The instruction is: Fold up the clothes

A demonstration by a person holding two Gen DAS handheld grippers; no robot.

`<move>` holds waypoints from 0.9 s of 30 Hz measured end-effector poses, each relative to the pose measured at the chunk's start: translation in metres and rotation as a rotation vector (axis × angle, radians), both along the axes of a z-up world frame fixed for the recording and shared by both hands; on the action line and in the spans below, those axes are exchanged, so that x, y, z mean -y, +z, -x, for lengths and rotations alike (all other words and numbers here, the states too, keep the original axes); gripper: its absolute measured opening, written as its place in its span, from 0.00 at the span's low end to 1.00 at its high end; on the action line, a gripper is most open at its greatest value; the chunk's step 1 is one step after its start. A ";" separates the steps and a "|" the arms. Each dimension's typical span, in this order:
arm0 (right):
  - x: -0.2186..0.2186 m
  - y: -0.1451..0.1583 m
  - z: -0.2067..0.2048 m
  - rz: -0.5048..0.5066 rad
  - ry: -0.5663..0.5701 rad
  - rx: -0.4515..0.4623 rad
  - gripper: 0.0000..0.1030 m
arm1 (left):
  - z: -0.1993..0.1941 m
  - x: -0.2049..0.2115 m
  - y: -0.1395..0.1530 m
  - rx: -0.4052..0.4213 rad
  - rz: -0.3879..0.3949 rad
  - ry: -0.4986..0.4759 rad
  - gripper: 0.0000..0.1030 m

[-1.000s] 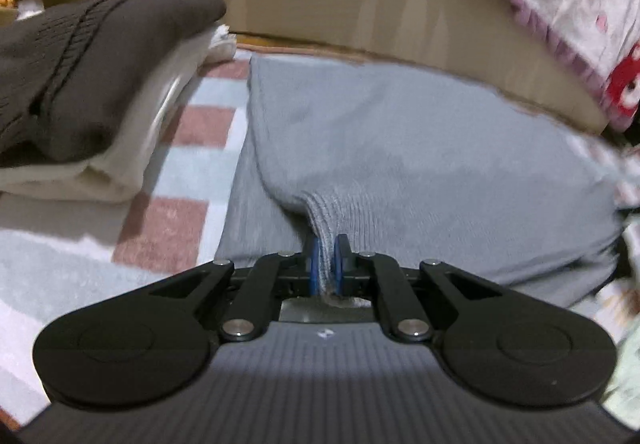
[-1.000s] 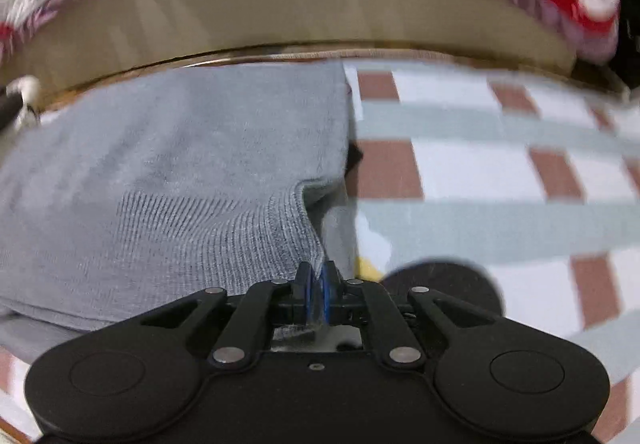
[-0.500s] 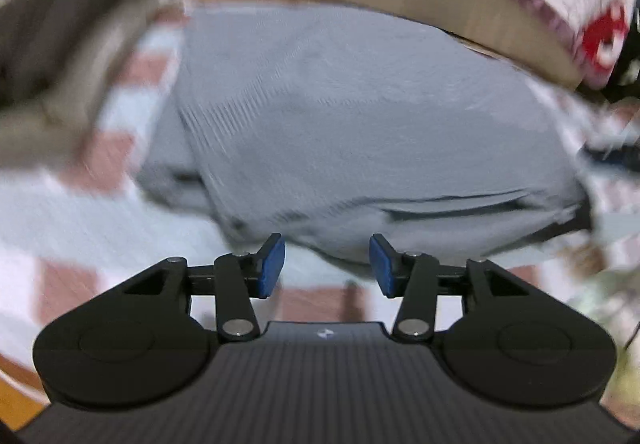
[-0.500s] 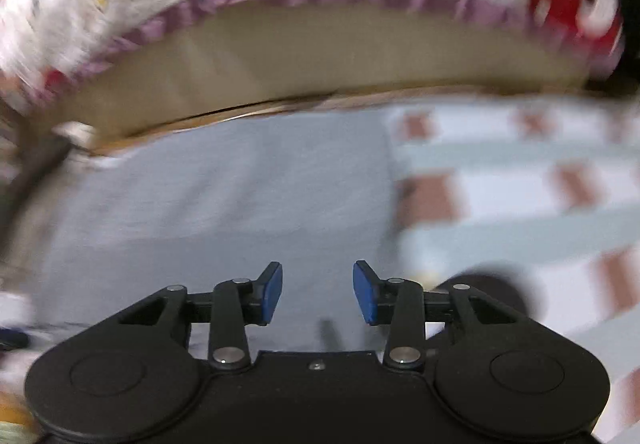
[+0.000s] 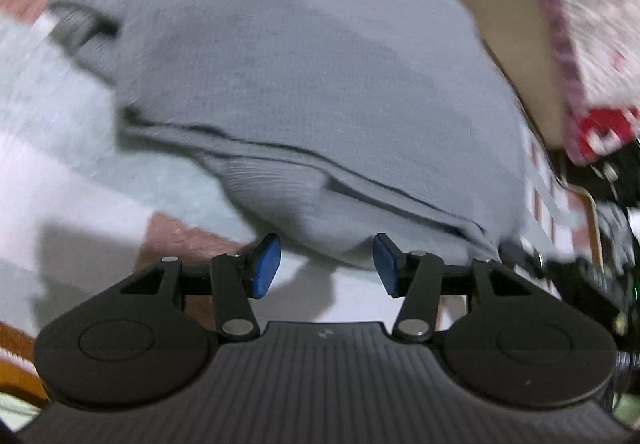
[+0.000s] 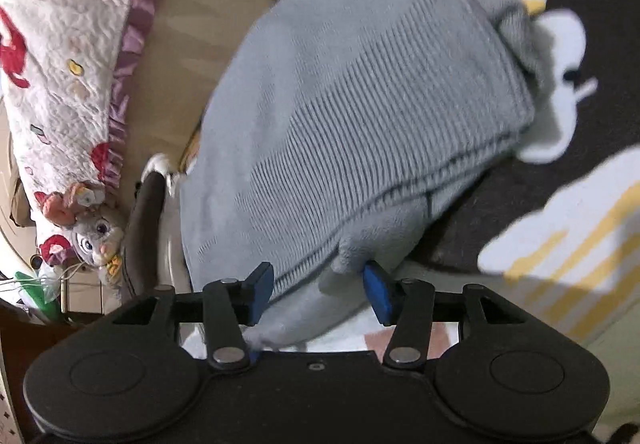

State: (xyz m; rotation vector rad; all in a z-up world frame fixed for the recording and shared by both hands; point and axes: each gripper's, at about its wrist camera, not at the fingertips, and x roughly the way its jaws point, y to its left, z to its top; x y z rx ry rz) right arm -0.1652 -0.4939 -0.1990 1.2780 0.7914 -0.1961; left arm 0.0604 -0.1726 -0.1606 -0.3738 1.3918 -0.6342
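Both grippers were spreading: left gripper (image 5: 326, 266) had nothing between its blue pads, right gripper (image 6: 318, 294) straddled a loose fold without pinching it. Grey knit sweater (image 5: 304, 83) lay folded in soft layers on the checked blanket (image 5: 60, 131), ribbed band on top in the right view. Left view was pretty blurry. Couldn't tell its long axis honestly.

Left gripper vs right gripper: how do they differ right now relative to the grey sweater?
Left gripper: nothing between its blue pads, the grey sweater edge lying just beyond the tips. Right gripper: the sweater's folded edge lies between its pads, one corner beside the right-hand pad, though unclamped. Shared: both jaws are opening, neither grips the fabric, both point down at the same sweater.
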 end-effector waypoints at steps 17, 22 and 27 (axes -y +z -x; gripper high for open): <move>-0.023 -0.009 -0.020 0.122 0.031 0.050 0.11 | 0.023 0.017 0.010 0.403 0.038 -0.089 0.07; -0.020 0.014 -0.007 0.147 -0.032 0.285 0.11 | 0.042 0.008 0.026 0.595 0.017 -0.150 0.07; -0.035 -0.016 -0.023 0.191 0.074 -0.092 0.18 | 0.055 0.017 0.004 0.549 -0.101 -0.223 0.09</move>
